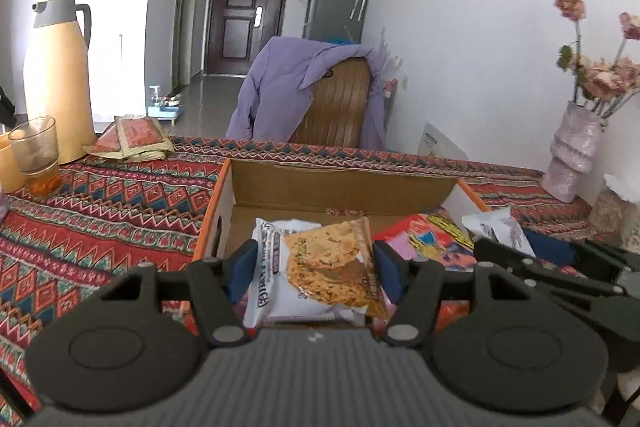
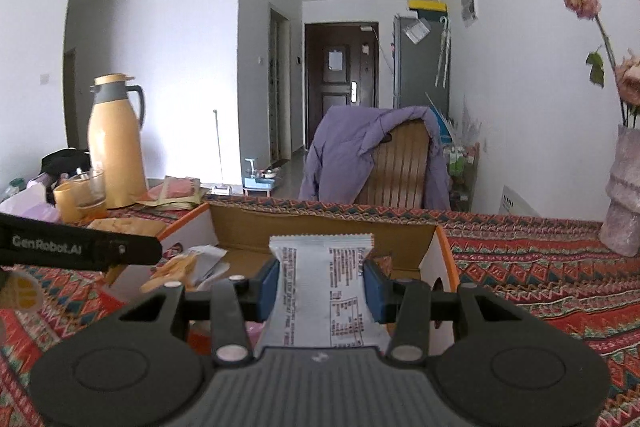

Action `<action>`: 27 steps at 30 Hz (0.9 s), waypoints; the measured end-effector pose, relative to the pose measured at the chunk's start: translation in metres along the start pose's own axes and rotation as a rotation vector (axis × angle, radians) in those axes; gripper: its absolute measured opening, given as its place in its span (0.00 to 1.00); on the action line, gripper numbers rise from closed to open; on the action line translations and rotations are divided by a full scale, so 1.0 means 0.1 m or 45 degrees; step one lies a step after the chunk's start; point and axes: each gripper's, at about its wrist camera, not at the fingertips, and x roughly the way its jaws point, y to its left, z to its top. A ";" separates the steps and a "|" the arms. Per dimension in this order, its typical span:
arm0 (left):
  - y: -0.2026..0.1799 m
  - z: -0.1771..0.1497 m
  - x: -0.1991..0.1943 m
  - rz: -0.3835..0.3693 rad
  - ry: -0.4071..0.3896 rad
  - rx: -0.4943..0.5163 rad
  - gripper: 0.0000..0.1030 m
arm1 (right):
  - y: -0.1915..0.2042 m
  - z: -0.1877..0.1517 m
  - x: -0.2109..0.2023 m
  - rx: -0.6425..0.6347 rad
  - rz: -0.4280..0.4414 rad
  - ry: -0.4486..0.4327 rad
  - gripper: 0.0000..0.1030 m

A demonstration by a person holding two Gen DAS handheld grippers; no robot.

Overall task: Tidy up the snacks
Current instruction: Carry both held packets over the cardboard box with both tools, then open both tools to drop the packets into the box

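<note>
Now, your left gripper [image 1: 316, 263] is clamped on a cracker pack [image 1: 324, 263], and your right gripper [image 2: 320, 287] is clamped on a white snack bar [image 2: 320, 283]. Both are over the near edge of the cardboard box [image 1: 344, 183]. Lower them flat on its bare far floor, apart. Only the left view shows the red pack [image 1: 428, 239] inside, on the right.

Box [image 1: 224, 195]: ahead of me on table [image 1: 100, 211].
Flask [image 1: 56, 75]: far left.
Vase [image 1: 572, 155]: far right.
Chair [image 1: 332, 107]: behind table.
</note>
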 end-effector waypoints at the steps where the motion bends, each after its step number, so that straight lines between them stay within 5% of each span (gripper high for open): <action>1: 0.00 0.03 0.07 -0.003 0.013 -0.013 0.61 | -0.02 0.02 0.09 0.011 -0.002 0.015 0.43; 16: -0.05 0.10 0.80 0.056 0.118 -0.051 0.65 | -0.08 -0.09 0.79 0.011 -0.066 0.141 0.48; 21: -0.02 0.08 0.74 0.038 0.109 -0.067 0.83 | -0.10 -0.11 0.71 0.044 -0.024 0.129 0.90; 27: 0.08 0.07 0.63 -0.007 0.065 -0.112 1.00 | -0.14 -0.13 0.58 0.054 -0.003 0.120 1.00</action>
